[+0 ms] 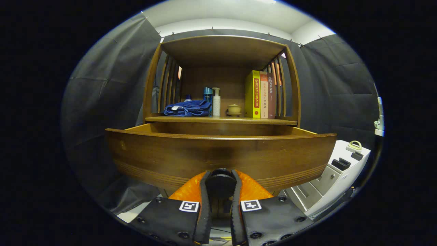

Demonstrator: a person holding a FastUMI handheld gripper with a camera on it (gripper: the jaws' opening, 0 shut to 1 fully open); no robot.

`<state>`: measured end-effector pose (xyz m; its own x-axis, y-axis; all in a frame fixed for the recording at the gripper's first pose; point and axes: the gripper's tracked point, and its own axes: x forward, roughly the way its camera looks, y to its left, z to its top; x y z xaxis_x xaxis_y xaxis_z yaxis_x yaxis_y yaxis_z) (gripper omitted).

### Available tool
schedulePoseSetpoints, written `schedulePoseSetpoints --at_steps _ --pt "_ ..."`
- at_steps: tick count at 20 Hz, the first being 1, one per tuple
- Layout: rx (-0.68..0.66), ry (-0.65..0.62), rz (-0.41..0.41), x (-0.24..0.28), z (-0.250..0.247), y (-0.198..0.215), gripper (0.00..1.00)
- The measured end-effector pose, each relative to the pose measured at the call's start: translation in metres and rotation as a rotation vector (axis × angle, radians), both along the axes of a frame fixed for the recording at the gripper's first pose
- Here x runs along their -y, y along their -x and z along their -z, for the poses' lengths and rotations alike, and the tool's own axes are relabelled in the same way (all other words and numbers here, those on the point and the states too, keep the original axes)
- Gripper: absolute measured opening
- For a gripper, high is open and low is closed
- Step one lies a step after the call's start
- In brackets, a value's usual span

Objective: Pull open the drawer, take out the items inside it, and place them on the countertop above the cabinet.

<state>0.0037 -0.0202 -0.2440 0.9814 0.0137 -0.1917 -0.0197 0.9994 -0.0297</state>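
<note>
Drawer (218, 155) of a dark wooden cabinet, seen from low and near, standing pulled out toward the viewer with its curved front panel just beyond the tongs (220, 186). The tongs are clamped on the round knob (220, 182) at the panel's lower middle, one finger pressing on each side. Inside of the drawer is hidden below its front rim, so its contents cannot be told.

Above the drawer lies the table (222, 120), a wooden countertop under a slatted hutch. From left to right it carries a folded blue towel (187, 108), a blue bottle (207, 94), a white pump bottle (216, 101), a small lidded pot (234, 109) and three upright books (260, 94).

Judged handling: the drawer looks stiff and fairly heavy, best drawn straight by the knob, which may slip if turned. Open room on the table appears as a narrow strip along the near edge and a gap between the pot and the pump bottle. A white unit (336, 177) stands near on the right, limiting sideways swing.
</note>
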Motion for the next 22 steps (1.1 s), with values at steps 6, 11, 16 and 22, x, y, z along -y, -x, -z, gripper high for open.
schedulePoseSetpoints --at_steps 6,11,16,22 --pt "-0.004 -0.004 -0.005 -0.007 0.013 -0.009 0.31" --pt "0.004 -0.007 0.013 -0.003 0.012 -0.015 0.31" --pt "0.016 0.006 0.013 -0.001 0.018 -0.022 0.31" --pt "0.002 -0.099 0.034 -0.001 0.020 -0.049 0.32"
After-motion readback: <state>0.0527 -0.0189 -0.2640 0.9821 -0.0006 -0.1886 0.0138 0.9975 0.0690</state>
